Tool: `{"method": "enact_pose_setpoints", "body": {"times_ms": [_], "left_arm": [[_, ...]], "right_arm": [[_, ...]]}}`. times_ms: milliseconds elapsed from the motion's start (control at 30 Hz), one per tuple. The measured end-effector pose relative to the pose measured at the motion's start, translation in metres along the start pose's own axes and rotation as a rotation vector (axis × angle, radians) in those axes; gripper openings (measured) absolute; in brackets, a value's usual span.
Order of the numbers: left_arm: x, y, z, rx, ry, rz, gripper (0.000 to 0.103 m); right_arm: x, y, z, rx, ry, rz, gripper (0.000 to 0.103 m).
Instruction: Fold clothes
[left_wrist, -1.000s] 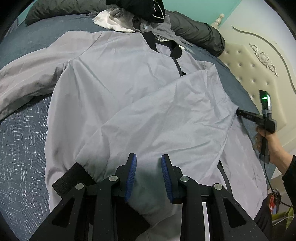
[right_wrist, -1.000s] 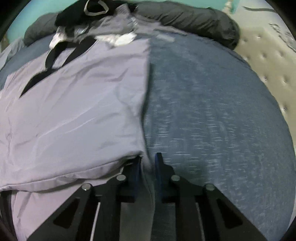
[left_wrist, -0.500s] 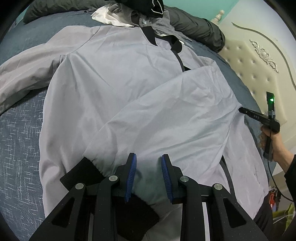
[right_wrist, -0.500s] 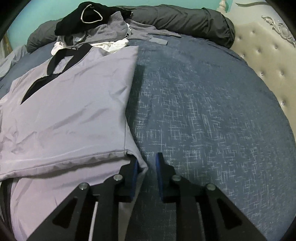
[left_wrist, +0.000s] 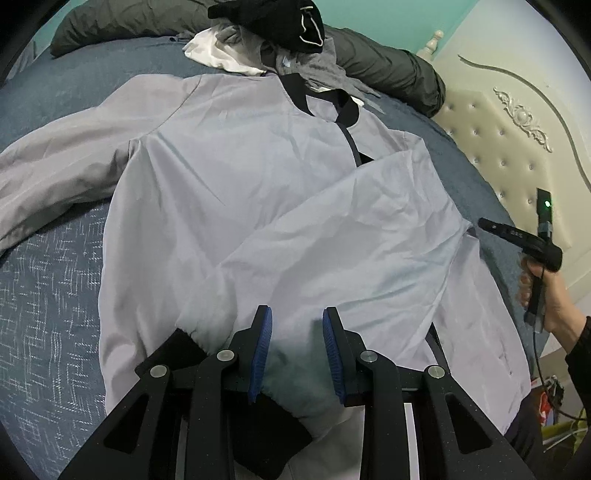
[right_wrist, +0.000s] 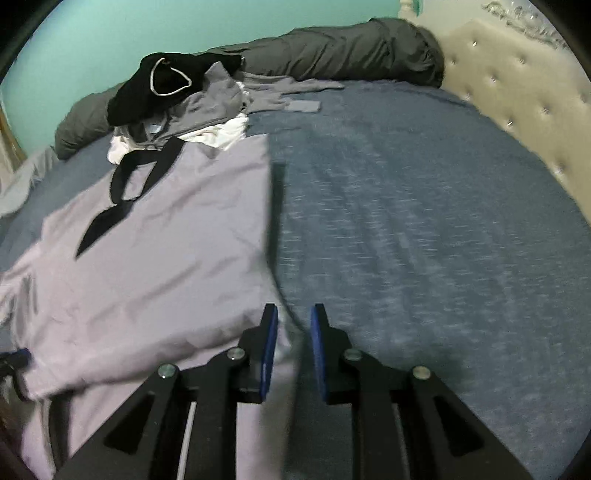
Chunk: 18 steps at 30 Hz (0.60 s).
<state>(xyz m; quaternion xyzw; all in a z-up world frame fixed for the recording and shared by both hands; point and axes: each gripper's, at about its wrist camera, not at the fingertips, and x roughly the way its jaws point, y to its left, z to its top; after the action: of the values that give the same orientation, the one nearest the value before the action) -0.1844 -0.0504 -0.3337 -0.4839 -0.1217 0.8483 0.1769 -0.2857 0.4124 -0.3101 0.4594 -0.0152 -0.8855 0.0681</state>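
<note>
A light grey jacket (left_wrist: 258, 177) with a black collar lies spread on the blue bed. One sleeve (left_wrist: 351, 251) is folded across its front, with the black cuff (left_wrist: 266, 435) at the near end. My left gripper (left_wrist: 297, 347) is open, its blue pads either side of the sleeve end just above the cuff. My right gripper (right_wrist: 293, 350) is open and raised beside the jacket's right edge (right_wrist: 269, 236), holding nothing. It also shows in the left wrist view (left_wrist: 517, 236), off the jacket's right side.
A pile of black, grey and white clothes (right_wrist: 177, 96) sits at the jacket's collar end. A dark grey rolled duvet (right_wrist: 332, 51) lies along the far edge. A cream tufted headboard (right_wrist: 517, 103) borders the right. Blue bedspread (right_wrist: 424, 221) stretches right of the jacket.
My right gripper has let go of the jacket's edge, opened and lifted away. The left gripper stays open over the sleeve end, and the folded sleeve lies flat.
</note>
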Motion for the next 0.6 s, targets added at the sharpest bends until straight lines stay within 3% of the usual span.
{"method": "enact_pose_setpoints", "body": {"times_ms": [167,267,400,500,600], "left_arm": [[0.005,0.004,0.000,-0.009,0.018,0.004,0.031],[0.004,0.004,0.003,-0.006,0.010,0.007,0.031],[0.000,0.005,0.008,-0.010,-0.007,-0.001,0.032],[0.000,0.005,0.011,-0.007,-0.014,0.005,0.032],[0.002,0.007,0.013,-0.006,-0.010,0.006,0.032]], "right_arm": [[0.038,0.006,-0.003,-0.016,0.133,-0.035,0.017],[0.025,-0.005,-0.002,0.052,0.072,-0.001,0.017],[0.006,-0.010,0.023,0.072,-0.008,0.014,0.017],[0.007,-0.012,0.058,0.090,-0.021,0.013,0.019],[0.024,-0.011,0.095,0.104,0.022,0.009,0.025]]}}
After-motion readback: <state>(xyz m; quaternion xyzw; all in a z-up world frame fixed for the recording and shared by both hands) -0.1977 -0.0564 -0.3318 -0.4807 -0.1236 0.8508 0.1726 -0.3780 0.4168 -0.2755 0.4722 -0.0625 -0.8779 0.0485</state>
